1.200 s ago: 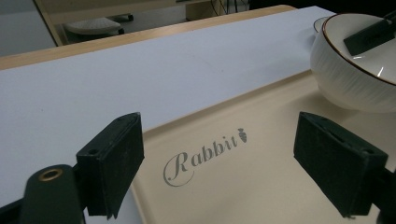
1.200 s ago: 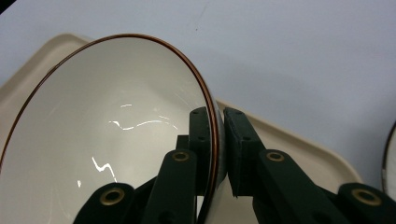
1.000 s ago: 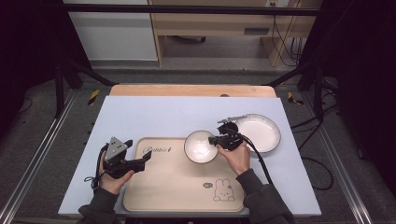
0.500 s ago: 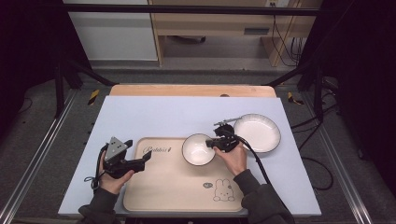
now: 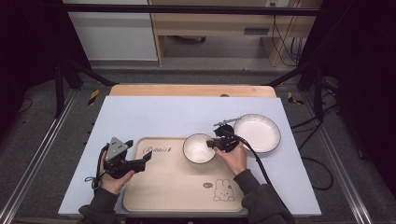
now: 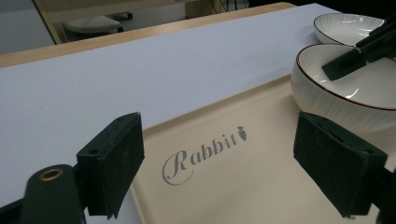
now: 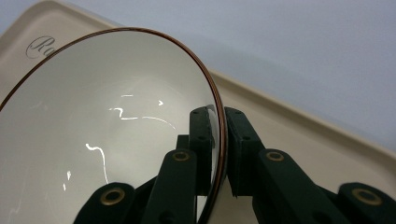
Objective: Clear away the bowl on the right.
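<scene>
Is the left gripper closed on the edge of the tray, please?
No, the left gripper is open in its own view, its jaws wide apart above the tray with nothing between them.

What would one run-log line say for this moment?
right gripper: shut on white brown-rimmed bowl | bowl over beige rabbit tray | left gripper: open | white plate: on table

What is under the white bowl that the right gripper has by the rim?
The beige tray lies beneath the bowl, near its far right corner. Whether the bowl's base touches it can't be seen. The right gripper pinches the rim.
</scene>
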Demonstrator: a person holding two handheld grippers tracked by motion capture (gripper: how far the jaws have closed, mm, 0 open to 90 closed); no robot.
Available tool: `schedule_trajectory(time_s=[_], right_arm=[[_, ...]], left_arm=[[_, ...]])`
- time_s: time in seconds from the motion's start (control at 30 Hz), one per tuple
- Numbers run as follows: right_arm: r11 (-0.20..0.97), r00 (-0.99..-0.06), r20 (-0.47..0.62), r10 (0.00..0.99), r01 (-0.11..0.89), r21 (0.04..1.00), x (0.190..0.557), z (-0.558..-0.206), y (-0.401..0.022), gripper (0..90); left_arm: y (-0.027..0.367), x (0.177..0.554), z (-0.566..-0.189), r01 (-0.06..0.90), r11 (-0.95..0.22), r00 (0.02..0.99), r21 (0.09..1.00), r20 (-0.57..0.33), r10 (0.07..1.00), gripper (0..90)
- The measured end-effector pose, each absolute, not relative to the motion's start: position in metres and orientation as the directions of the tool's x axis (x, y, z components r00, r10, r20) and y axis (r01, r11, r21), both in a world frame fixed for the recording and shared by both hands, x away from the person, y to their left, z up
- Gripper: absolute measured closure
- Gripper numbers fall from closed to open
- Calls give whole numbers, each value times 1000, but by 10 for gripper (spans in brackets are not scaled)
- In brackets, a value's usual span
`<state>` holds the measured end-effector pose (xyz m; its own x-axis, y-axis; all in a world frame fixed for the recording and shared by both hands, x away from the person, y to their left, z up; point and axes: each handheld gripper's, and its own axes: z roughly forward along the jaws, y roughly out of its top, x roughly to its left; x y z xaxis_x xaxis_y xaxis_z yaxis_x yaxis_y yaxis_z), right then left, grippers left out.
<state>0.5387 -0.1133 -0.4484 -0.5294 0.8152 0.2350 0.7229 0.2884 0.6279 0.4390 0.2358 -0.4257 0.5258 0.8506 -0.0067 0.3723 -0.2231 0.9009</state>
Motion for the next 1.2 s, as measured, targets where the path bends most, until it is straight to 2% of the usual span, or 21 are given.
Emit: schedule_trajectory(time_s=[0.13, 0.23, 0.6, 0.7, 0.77, 0.8, 1.2], right_arm=[[297, -537, 224, 814, 714, 634, 539, -449, -113, 813], [298, -539, 206, 817, 699, 650, 538, -447, -113, 764], [326, -567, 112, 816, 610, 722, 530, -432, -119, 494], [337, -576, 70, 815, 568, 751, 526, -428, -120, 369], [348, -579, 44, 814, 547, 762, 523, -424, -121, 357], [333, -578, 54, 814, 541, 773, 521, -420, -123, 304], [319, -599, 36, 800, 477, 819, 508, -403, -132, 141]], left_arm=[[236, 439, -426, 373, -222, 525, 901, -8, 851, 158], [236, 439, -426, 373, -221, 524, 901, -8, 851, 158], [238, 439, -425, 372, -215, 521, 903, -11, 854, 158], [238, 439, -424, 371, -212, 519, 904, -13, 854, 158], [239, 439, -424, 372, -209, 518, 905, -15, 855, 158], [239, 439, -424, 373, -209, 518, 904, -16, 855, 157], [242, 439, -424, 376, -202, 511, 904, -20, 860, 154]])
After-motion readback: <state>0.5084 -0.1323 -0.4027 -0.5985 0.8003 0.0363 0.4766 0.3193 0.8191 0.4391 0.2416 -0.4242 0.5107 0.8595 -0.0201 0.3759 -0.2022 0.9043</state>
